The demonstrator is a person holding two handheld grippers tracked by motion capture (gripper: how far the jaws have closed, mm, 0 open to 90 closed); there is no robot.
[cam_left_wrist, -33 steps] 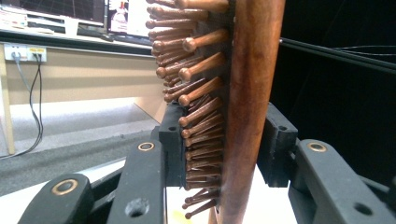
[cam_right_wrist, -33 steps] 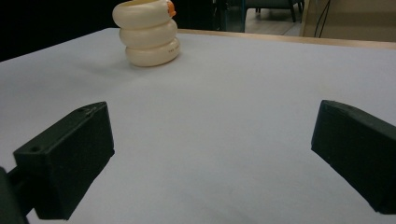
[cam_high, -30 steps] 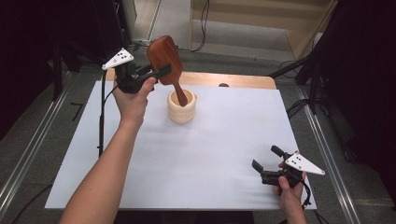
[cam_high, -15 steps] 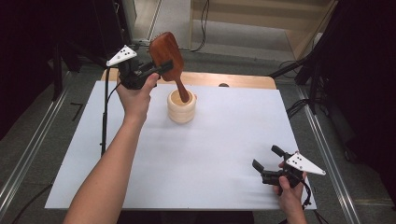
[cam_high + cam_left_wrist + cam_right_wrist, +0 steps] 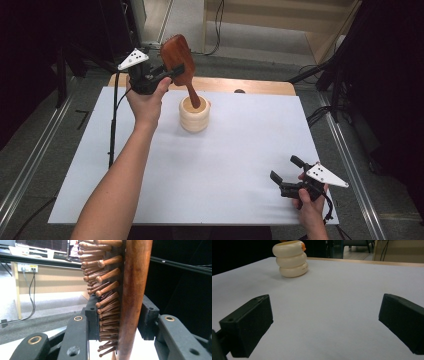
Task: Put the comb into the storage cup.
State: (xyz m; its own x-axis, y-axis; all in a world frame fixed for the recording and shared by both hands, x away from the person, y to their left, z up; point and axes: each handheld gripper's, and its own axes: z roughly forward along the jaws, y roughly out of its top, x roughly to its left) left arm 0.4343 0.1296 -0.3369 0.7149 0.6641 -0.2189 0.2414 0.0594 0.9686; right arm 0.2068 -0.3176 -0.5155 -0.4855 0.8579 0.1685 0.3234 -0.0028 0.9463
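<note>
High view: the left gripper (image 5: 167,76), raised over the far left part of the white table (image 5: 235,165), clamped the head of a brown wooden hairbrush (image 5: 177,55). The brush leaned, head up and to the left, with its handle running down into the cream ribbed cup (image 5: 195,117) that stood upright on the far half of the table. The left forearm (image 5: 117,185) reached in from the bottom edge. The right gripper (image 5: 285,172) sat low at the near right corner of the table, well apart from the cup, its jaws spread and holding nothing.

Left gripper view: the two black jaws pressed on the hairbrush (image 5: 132,290) from both sides, one pad against the bristle face and the other against the smooth wooden back. The wooden bristles (image 5: 105,285) pointed to the left. The brush stood edge-on and ran out of the top of the picture.

Right gripper view: the jaws stood wide apart with only bare white table (image 5: 332,310) between them. The cup (image 5: 290,258) stood far off at the upper left, and something orange showed at its rim.
</note>
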